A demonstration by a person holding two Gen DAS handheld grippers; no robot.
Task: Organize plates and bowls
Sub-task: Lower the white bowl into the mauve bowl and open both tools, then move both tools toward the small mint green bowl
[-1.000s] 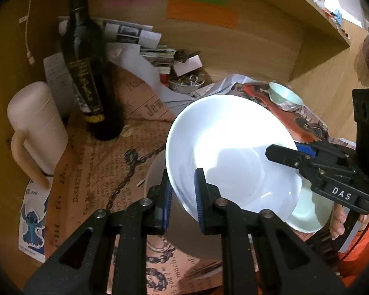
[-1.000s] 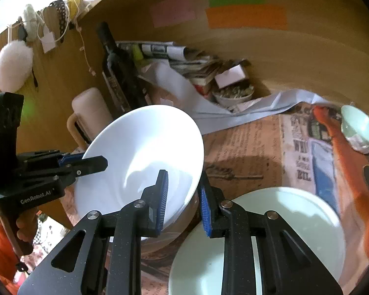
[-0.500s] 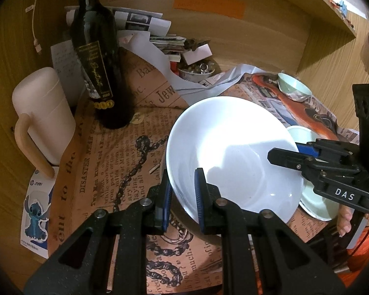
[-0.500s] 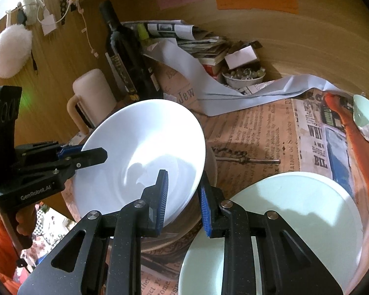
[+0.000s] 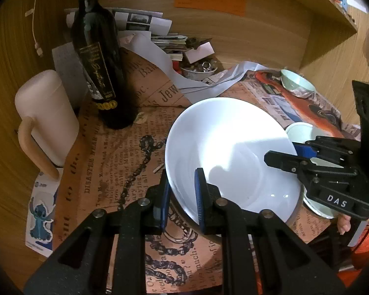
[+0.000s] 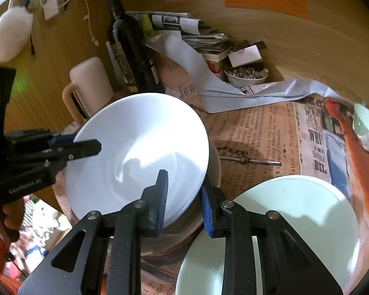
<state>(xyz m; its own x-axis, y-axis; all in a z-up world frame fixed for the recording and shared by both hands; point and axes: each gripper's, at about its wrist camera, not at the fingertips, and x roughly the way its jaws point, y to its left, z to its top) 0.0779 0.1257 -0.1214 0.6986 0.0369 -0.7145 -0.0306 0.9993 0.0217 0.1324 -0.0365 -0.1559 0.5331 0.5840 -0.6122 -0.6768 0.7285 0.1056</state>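
A large white bowl (image 5: 231, 152) sits in a bigger brown-rimmed bowl (image 6: 184, 231) under it. My left gripper (image 5: 182, 196) is shut on the white bowl's near-left rim. My right gripper (image 6: 184, 196) straddles the opposite rim (image 6: 199, 172) with its jaws slightly apart, so it looks open; it also shows in the left wrist view (image 5: 290, 157). A pale green plate (image 6: 283, 233) lies to the right of the bowls on the newspaper. A small green bowl (image 5: 297, 82) sits at the far right.
A dark wine bottle (image 5: 98, 56) and a cream mug (image 5: 46, 115) stand at the left. A small dish of trinkets (image 6: 246, 76), stacked papers and a white sheet (image 6: 209, 78) lie at the back. Wooden walls close the back and sides.
Both grippers have lowered the white bowl into the brown-rimmed bowl. The right gripper's jaws have widened around the rim. The left gripper keeps its hold.
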